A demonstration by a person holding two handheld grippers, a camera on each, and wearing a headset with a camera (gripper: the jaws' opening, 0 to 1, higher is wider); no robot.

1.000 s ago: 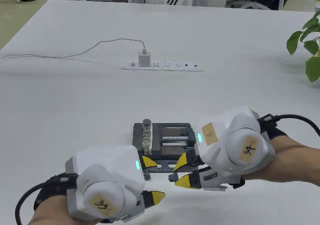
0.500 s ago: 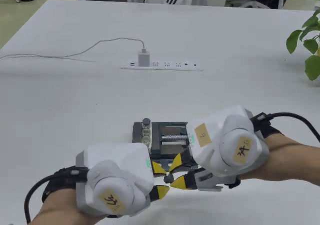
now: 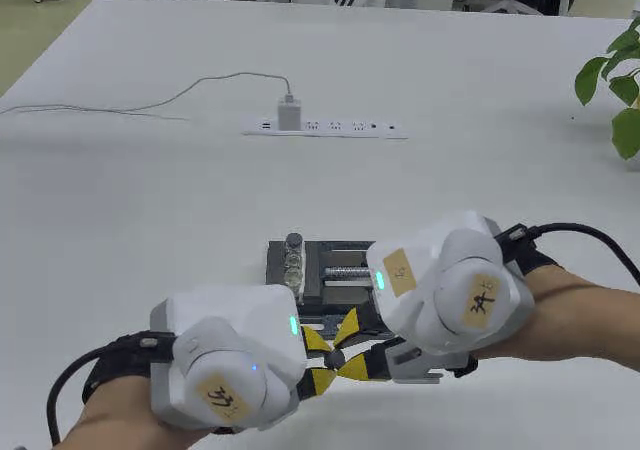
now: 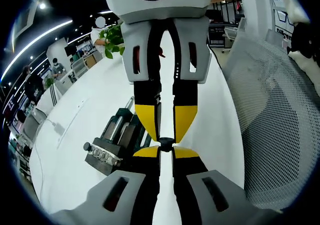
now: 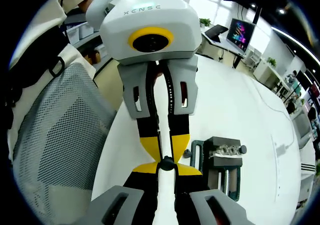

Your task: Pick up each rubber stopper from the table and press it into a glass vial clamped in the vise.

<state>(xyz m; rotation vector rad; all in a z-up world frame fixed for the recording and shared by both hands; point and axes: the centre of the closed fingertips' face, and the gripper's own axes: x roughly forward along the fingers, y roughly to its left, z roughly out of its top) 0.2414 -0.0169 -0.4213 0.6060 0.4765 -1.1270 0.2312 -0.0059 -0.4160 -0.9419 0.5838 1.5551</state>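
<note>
Currently left gripper (image 4: 166,152) and right gripper (image 5: 166,169) fingers both pinch one rubber stopper (image 3: 335,358) near the vise (image 3: 340,295); risk: mistimed release drops it.

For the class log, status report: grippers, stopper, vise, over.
Left gripper and right gripper tip to tip, jaws pinching one stopper. Vise with vials just beyond. Nothing blocking.

Head view down over table (image 3: 150,200), gripper views face-to-face up close, vise (image 3: 338,278) seemingly shared
</note>
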